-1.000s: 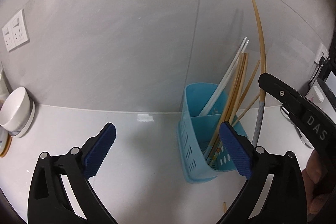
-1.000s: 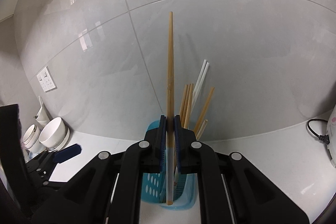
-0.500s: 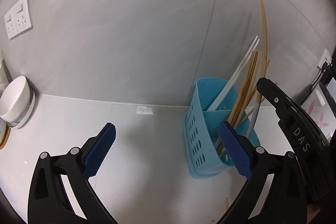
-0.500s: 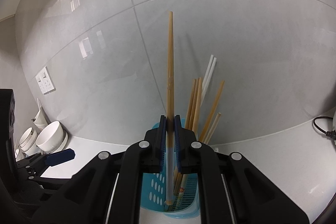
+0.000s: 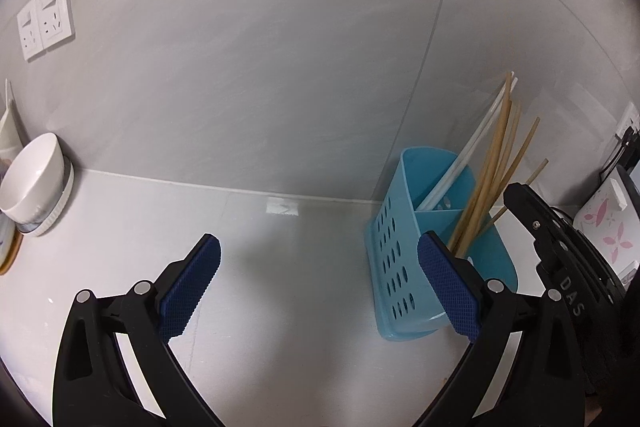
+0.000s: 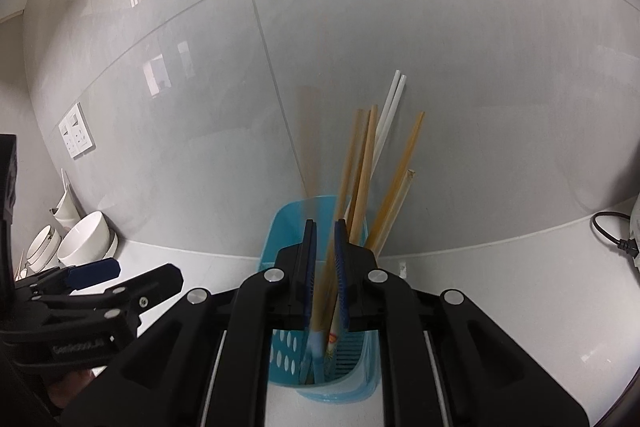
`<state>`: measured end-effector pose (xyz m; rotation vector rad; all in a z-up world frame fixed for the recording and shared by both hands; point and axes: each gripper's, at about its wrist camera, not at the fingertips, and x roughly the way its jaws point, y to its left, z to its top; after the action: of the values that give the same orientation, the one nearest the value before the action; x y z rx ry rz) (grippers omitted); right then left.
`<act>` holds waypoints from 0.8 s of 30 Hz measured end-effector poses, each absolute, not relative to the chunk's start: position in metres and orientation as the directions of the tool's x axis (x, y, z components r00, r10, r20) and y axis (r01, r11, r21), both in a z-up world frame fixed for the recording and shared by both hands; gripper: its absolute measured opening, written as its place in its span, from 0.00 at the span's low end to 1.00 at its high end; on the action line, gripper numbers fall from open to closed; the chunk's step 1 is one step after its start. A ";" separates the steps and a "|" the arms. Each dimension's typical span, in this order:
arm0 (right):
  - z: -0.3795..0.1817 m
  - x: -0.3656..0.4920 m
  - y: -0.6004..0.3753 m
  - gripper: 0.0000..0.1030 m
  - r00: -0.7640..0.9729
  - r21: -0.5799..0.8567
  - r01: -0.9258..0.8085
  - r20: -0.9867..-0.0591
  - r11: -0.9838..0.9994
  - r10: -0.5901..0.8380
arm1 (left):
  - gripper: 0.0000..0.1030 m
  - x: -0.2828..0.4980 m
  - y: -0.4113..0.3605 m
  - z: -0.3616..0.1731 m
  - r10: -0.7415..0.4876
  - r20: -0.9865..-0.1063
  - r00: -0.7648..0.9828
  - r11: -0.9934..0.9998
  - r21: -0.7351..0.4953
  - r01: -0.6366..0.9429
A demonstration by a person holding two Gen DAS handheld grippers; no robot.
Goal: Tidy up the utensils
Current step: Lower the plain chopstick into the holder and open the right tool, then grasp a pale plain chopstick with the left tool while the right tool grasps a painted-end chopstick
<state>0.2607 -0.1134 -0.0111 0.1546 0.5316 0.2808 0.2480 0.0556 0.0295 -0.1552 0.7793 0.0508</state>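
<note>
A blue plastic utensil holder [image 6: 288, 227] stands on the white counter against the tiled wall, with several wooden chopsticks [image 6: 362, 163] and a white pair [image 6: 390, 111] leaning in it. My right gripper [image 6: 325, 227] hovers right over the holder and its jaws are opening. A blurred wooden chopstick [image 6: 322, 303] drops between the parted pads into the holder. In the left wrist view the holder [image 5: 400, 227] is at the right, partly behind my right finger. My left gripper [image 5: 318, 247] is open and holds nothing. The right gripper [image 5: 520, 195] reaches in from the right edge.
White bowls [image 5: 34, 171] are stacked at the far left by the wall, under a double wall socket [image 5: 46, 17]. A white appliance with pink flowers [image 5: 604, 223] and a black power cord [image 6: 612, 235] lie to the right. The left gripper [image 6: 146, 271] is at lower left.
The tall chopstick that stood upright in the right gripper has slipped down into the holder as the jaws parted. The right gripper sank toward the holder.
</note>
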 end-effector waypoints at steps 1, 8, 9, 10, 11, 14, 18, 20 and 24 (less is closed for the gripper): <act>-0.009 0.259 -0.115 0.20 0.822 0.216 -0.227 -0.480 0.950 0.306 | 0.94 0.248 0.056 0.030 -0.012 -0.703 0.711 0.988 -0.120 -0.101; 0.008 0.241 -0.126 0.55 0.838 0.185 -0.203 -0.476 0.962 0.269 | 0.94 0.242 0.054 0.035 -0.020 -0.693 0.720 0.985 -0.135 -0.103; 0.009 0.238 -0.129 0.59 0.843 0.171 -0.191 -0.476 0.967 0.250 | 0.94 0.241 0.054 0.037 -0.020 -0.693 0.720 0.985 -0.138 -0.105; 0.009 0.235 -0.131 0.62 0.847 0.157 -0.180 -0.477 0.971 0.234 | 0.94 0.240 0.053 0.037 -0.022 -0.694 0.720 0.985 -0.140 -0.105; 0.009 0.233 -0.133 0.66 0.847 0.151 -0.174 -0.481 0.973 0.226 | 0.94 0.238 0.053 0.038 -0.024 -0.695 0.719 0.985 -0.141 -0.104; 0.007 0.224 -0.141 0.72 0.839 0.138 -0.166 -0.501 0.977 0.213 | 0.94 0.232 0.049 0.041 -0.029 -0.697 0.717 0.986 -0.137 -0.093; 0.005 0.213 -0.150 0.81 0.826 0.122 -0.163 -0.525 0.979 0.203 | 0.94 0.224 0.044 0.041 -0.023 -0.703 0.711 0.989 -0.122 -0.088; 0.003 0.206 -0.155 0.85 0.818 0.111 -0.161 -0.541 0.981 0.196 | 0.94 0.220 0.042 0.039 -0.025 -0.719 0.695 0.989 -0.118 -0.087; -0.002 0.191 -0.164 0.89 0.808 0.082 -0.140 -0.566 0.987 0.162 | 0.94 0.208 0.036 0.035 -0.031 -0.731 0.682 0.990 -0.115 -0.078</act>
<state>0.1908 -0.1637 -0.0018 0.0368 0.6086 0.1613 0.2081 0.0361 0.0355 -0.1406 0.8212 0.0262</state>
